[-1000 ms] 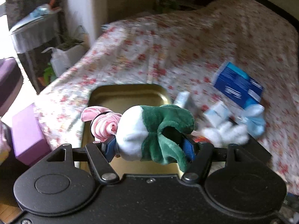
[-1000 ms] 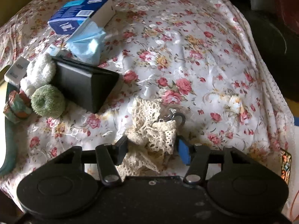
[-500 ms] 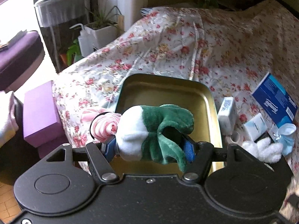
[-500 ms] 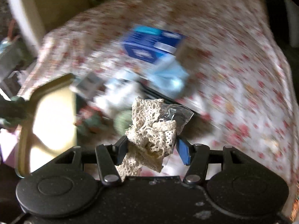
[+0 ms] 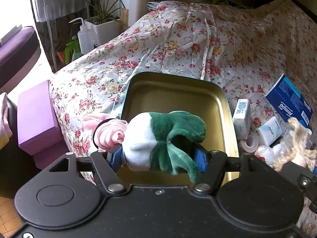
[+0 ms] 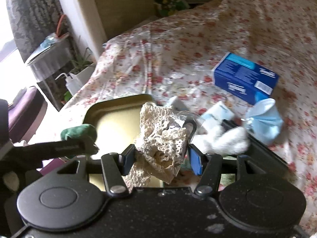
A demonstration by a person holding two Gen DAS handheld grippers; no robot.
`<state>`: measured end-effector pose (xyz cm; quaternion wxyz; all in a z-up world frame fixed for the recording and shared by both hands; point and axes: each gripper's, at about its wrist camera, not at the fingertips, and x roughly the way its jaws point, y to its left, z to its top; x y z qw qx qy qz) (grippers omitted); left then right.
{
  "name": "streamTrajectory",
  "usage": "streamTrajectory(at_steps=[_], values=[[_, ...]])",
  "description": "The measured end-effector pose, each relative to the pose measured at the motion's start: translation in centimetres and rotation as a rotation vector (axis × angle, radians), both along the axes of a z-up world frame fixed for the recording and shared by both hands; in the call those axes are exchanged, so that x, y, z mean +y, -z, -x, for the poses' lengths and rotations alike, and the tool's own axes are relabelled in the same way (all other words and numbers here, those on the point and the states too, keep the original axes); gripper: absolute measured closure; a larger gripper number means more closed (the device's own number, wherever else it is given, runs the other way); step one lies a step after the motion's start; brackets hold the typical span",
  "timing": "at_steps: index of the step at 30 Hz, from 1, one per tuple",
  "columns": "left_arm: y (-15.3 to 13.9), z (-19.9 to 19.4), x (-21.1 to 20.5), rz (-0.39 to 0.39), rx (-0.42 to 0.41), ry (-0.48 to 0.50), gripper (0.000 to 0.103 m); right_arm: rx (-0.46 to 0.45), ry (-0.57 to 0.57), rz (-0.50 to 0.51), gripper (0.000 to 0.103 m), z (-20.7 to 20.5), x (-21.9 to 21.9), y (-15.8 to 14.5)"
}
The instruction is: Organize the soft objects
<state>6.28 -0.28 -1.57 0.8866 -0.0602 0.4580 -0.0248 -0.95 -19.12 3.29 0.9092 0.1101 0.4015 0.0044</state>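
1. Blue tissue box (image 5: 288, 101), marked "Tempo", lies on the floral bedspread (image 5: 178, 45) right of the gold tin (image 5: 227, 107).
2. The tin's interior is bare; small white packets (image 5: 242, 117) crowd its right rim, while the bedspread beyond it lies open.
3. Left hand-held gripper (image 5: 158, 155) is clamped on a green-and-white plush toy (image 5: 166, 136) over the tin.
4. Right hand-held gripper (image 6: 161, 156) grips a cream lace bundle (image 6: 161, 136) above the tin's near right edge.

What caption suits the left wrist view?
Left tool grips a green-and-white plush toy above an open gold tin.
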Motion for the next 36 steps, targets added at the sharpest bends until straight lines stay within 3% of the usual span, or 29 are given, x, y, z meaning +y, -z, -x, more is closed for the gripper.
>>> streamTrajectory(at_steps=[10, 13, 18, 36], values=[[-0.3, 0.0, 0.6, 0.006, -0.014, -0.036, 0.033, 0.011, -0.028, -0.003, 0.046, -0.8, 1.8, 0.8], [-0.5, 0.2, 0.7, 0.022, -0.028, -0.031, 0.026, 0.012, -0.031, -0.007, 0.045, -0.7, 1.8, 0.8], [-0.6, 0.2, 0.4, 0.01, -0.037, -0.027, 0.026, -0.001, -0.045, -0.009, 0.038, -0.4, 2.0, 0.8], [-0.3, 0.2, -0.3, -0.027, -0.022, -0.008, 0.026, 0.033, -0.004, 0.006, 0.038, 0.5, 0.5, 1.8]])
